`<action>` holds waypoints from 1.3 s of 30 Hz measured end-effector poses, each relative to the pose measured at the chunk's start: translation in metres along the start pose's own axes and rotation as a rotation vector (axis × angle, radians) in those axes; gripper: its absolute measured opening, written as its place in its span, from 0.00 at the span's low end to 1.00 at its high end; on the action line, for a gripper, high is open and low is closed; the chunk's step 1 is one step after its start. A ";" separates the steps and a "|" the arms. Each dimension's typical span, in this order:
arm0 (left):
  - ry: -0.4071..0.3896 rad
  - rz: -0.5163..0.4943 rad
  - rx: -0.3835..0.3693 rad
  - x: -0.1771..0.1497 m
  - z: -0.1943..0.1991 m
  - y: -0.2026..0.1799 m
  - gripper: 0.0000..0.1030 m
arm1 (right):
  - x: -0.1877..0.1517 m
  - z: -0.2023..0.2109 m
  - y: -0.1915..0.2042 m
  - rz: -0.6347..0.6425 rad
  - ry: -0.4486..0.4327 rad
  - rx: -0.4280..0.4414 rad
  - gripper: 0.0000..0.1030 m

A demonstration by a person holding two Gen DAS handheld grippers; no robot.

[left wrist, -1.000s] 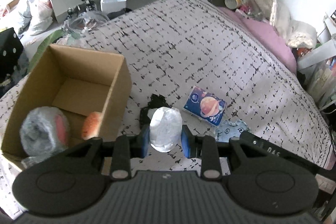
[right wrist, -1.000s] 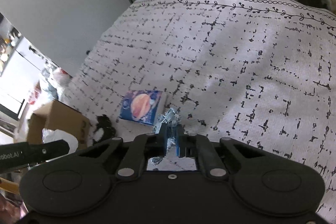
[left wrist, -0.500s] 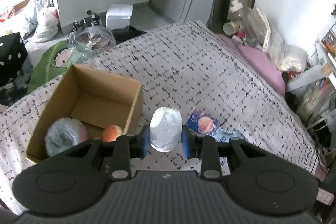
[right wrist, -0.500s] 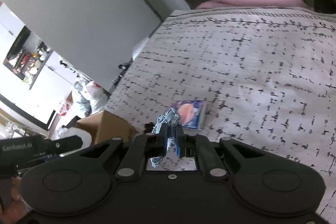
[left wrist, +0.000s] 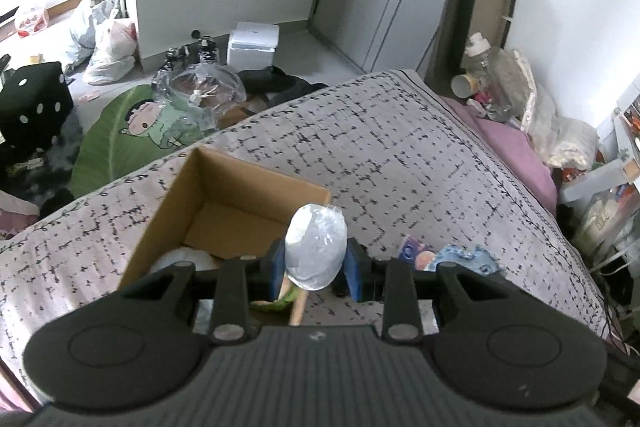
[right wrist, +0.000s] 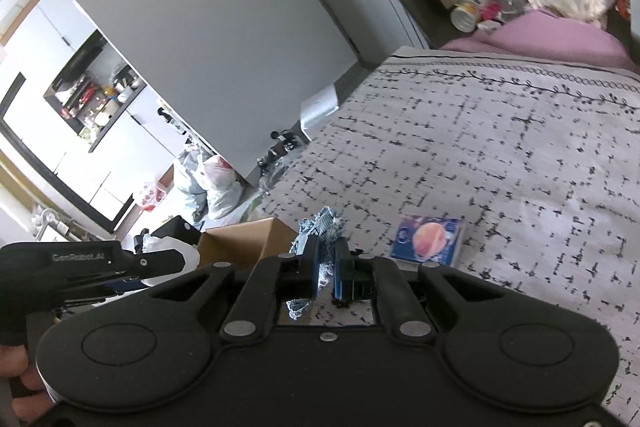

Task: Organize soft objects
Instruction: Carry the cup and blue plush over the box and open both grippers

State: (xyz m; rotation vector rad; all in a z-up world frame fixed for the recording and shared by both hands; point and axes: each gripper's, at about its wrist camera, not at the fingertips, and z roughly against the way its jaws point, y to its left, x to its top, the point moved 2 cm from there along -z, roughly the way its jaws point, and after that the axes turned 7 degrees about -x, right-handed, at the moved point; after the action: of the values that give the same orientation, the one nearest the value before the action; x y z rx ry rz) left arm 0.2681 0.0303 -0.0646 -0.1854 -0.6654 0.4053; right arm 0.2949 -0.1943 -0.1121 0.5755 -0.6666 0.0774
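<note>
- The left hand-held gripper is clamped on a white plastic-wrapped bundle, held above the near right corner of the cardboard box — likely so it can drop straight in once released.
- The right hand-held gripper is pinched shut on a scrap of blue-and-white cloth, lifted clear of the bed, just right of the box; I judge it is waiting its turn.
- The box stands on the bed with its top open; something pale and something green already lie inside, partly hidden by the left hand-held gripper.
- A blue packet with an orange picture lies on the bed to the right of the box — probably next to be gathered.
- Nothing blocks the box opening, though its near wall sits close under the bundle.
</note>
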 end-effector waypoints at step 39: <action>0.124 0.170 -0.016 -0.014 -0.059 0.096 0.38 | -0.035 -0.050 0.092 0.171 0.040 0.079 0.08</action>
State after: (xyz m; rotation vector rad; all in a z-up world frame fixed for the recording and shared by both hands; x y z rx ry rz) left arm 0.2659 0.1090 -0.1463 -0.2816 -0.5325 0.5472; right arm 0.2731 -0.0870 -0.1210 0.5909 -0.6751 0.2750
